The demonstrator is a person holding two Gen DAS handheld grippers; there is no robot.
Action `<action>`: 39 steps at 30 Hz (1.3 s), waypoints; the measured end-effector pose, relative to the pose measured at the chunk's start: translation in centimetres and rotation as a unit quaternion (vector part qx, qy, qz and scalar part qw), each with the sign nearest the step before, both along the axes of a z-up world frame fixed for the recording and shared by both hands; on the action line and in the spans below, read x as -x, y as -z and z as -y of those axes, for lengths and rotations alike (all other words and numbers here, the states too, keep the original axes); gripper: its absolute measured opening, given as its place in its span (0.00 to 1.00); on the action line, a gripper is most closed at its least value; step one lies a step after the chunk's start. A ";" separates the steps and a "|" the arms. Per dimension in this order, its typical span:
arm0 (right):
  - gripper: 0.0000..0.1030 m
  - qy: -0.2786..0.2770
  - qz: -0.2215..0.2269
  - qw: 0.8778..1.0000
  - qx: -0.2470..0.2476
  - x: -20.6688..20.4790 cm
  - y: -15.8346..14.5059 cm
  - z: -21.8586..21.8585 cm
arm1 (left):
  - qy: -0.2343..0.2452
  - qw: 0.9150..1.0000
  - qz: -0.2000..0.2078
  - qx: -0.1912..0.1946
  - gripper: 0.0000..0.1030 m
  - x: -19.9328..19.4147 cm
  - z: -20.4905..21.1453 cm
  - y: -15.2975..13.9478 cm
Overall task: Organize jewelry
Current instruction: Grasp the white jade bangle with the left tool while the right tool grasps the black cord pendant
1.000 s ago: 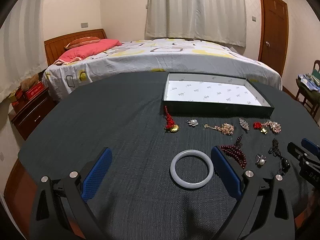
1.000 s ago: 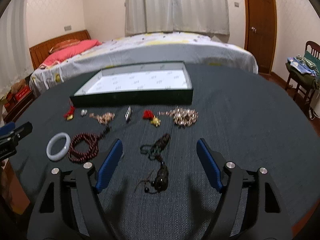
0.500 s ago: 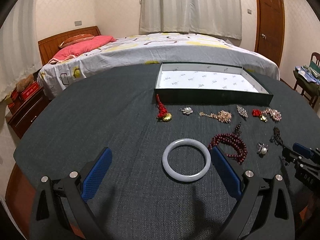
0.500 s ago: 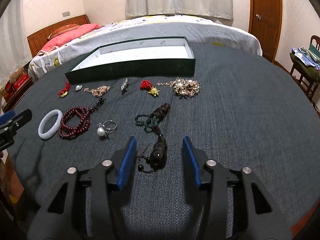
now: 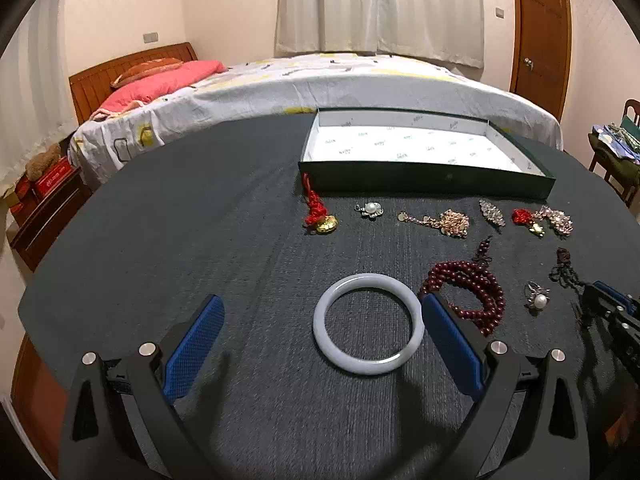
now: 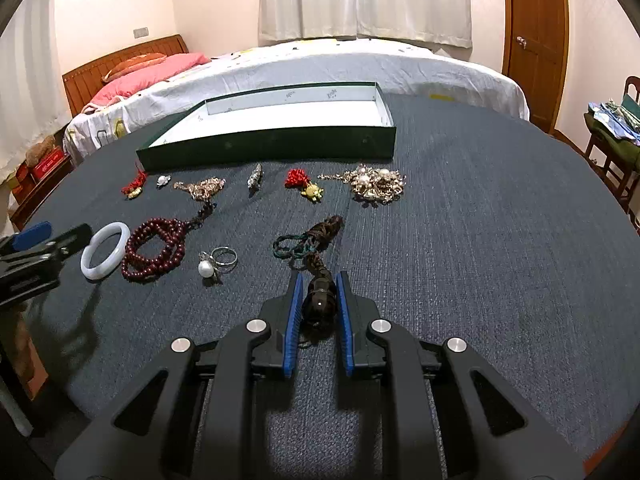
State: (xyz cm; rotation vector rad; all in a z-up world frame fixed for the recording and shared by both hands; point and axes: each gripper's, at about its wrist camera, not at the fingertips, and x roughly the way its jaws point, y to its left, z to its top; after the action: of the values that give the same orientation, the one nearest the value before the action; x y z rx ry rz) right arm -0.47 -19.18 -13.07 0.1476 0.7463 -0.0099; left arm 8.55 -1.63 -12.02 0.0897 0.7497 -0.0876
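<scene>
Since a second ago the right gripper point(image 6: 318, 280) has gone from wide apart to nearly together, and its blue pads are closing against the dark bead pendant point(image 6: 320, 300), which is lying between them on the dark table cloth point(image 6: 480, 260). Its braided cord point(image 6: 316, 236) is trailing ahead of the fingertips. Just left of those tips a pearl ring point(image 6: 214, 264) is sitting, with the red bead bracelet point(image 6: 154, 250) further left.

Meanwhile the left gripper point(image 5: 322, 322) has sunk closer to the white jade bangle point(image 5: 368, 323) and is standing wide apart, holding nothing. That bangle is lying flat between the pads, right beside the right-hand one. Well ahead of both tongs, the green tray point(image 5: 424, 178) is waiting beyond a row of brooches.
</scene>
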 end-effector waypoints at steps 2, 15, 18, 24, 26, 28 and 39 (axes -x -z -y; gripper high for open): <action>0.17 0.000 -0.002 1.000 0.005 -0.1 0.0 0.2 | 0.007 1.000 -0.012 -0.003 0.93 -0.4 0.4 0.6; 0.17 0.002 -0.005 1.000 0.000 -0.2 0.1 0.8 | 0.017 0.999 -0.031 -0.006 0.93 -1.2 1.1 2.2; 0.17 0.002 -0.006 1.000 0.003 -0.2 0.2 0.8 | 0.012 0.999 -0.032 -0.004 0.93 -1.2 0.9 2.2; 0.17 0.001 -0.008 1.000 0.005 -0.2 0.2 0.8 | 0.013 0.999 -0.039 -0.005 0.93 -1.4 0.9 2.5; 0.17 0.001 -0.007 1.000 0.003 -0.2 0.2 0.8 | 0.010 0.999 -0.047 -0.005 0.95 -1.7 0.8 2.8; 0.17 0.002 -0.007 1.000 0.003 -0.1 0.3 0.8 | 0.008 0.998 -0.054 0.012 0.95 -2.0 0.3 2.9; 0.17 0.002 -0.010 1.000 0.008 -0.2 0.4 0.8 | 0.006 0.998 -0.066 0.015 0.94 -2.3 0.2 2.9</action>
State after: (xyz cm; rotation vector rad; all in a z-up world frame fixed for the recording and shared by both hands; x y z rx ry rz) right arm -0.30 -19.97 -13.48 0.1336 0.7664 -0.0204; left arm 10.85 -1.79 -14.88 0.0602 0.8786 -0.1178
